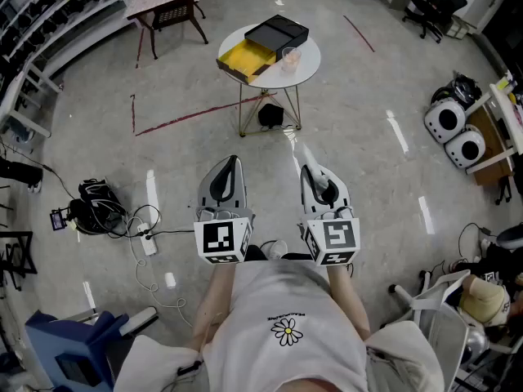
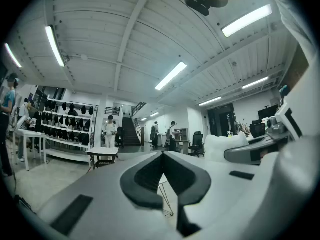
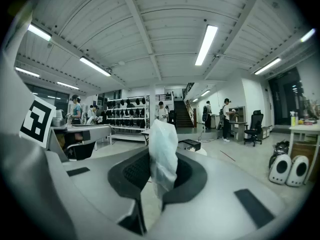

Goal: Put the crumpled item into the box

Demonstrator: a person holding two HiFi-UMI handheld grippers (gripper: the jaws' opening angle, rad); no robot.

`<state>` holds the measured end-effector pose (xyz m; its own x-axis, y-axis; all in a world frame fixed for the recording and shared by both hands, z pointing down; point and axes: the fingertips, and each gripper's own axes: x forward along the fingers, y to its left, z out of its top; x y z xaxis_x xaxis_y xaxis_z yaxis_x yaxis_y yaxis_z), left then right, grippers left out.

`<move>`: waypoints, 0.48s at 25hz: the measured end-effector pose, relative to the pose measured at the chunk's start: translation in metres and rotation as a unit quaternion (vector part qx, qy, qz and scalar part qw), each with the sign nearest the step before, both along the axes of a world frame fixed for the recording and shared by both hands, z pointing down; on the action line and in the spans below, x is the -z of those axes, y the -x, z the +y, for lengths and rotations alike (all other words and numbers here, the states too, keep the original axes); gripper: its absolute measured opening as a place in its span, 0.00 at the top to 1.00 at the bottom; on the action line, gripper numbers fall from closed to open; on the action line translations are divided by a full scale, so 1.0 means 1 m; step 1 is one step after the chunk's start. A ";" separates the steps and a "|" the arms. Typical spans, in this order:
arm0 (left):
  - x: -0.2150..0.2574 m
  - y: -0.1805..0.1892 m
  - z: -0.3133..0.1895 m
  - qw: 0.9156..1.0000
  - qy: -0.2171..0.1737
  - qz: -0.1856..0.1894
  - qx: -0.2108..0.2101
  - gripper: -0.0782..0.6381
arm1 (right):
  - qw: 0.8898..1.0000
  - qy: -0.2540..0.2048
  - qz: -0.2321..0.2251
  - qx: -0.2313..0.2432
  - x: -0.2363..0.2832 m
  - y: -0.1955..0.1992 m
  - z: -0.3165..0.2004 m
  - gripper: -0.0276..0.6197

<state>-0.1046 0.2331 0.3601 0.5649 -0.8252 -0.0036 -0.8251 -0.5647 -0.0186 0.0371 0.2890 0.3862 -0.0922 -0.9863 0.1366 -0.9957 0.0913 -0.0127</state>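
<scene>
- right gripper: jaws nearly closed, clamped on the crumpled white item, which pokes out past the tips.
- left gripper: jaws together, empty.
- box: open on a round table, well ahead of both grippers.

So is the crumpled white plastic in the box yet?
Out: the right gripper pinches the crumpled white plastic, away from the yellow-lined box.

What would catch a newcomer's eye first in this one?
The right tongs pinch a crumpled white item that sticks up between them; the left tongs are closed and empty. Ahead stands a round white table carrying an open box with a yellow inside.
</scene>
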 end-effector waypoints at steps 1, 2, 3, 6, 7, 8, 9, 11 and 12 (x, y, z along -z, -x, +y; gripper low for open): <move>-0.001 -0.002 -0.002 1.000 0.000 0.000 0.001 0.89 | 1.000 0.000 0.000 0.001 -0.001 -0.002 -0.001 0.87; -0.001 -0.004 -0.003 1.000 0.000 0.000 0.002 0.89 | 1.000 0.000 0.000 0.002 -0.002 -0.004 -0.002 0.87; -0.002 -0.005 -0.004 1.000 0.000 0.000 0.002 0.89 | 1.000 0.000 0.000 0.002 -0.002 -0.006 -0.002 0.87; 0.000 -0.011 -0.004 1.000 -0.001 -0.002 0.002 0.89 | 1.000 -0.002 -0.003 0.003 -0.001 -0.013 -0.001 0.87; 0.001 -0.014 -0.003 1.000 -0.002 -0.003 0.001 0.89 | 1.000 -0.002 -0.003 0.004 -0.001 -0.014 -0.002 0.87; 0.002 -0.016 -0.003 1.000 -0.003 -0.003 0.000 0.89 | 1.000 -0.002 -0.005 0.005 -0.001 -0.016 -0.002 0.87; 0.003 -0.018 -0.002 1.000 -0.003 -0.004 -0.001 0.89 | 1.000 -0.002 -0.007 0.006 -0.002 -0.016 -0.002 0.87; 0.001 -0.020 0.000 1.000 0.001 -0.008 -0.001 0.89 | 1.000 -0.005 -0.020 0.007 -0.003 -0.017 -0.002 0.87; 0.000 -0.020 0.001 1.000 0.004 -0.010 -0.001 0.89 | 1.000 -0.007 -0.028 0.008 -0.003 -0.017 -0.002 0.87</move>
<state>-0.0844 0.2338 0.3604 0.5660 -0.8243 0.0144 -0.8237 -0.5662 -0.0313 0.0541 0.2875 0.3896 -0.1146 -0.9864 0.1176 -0.9920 0.1073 -0.0666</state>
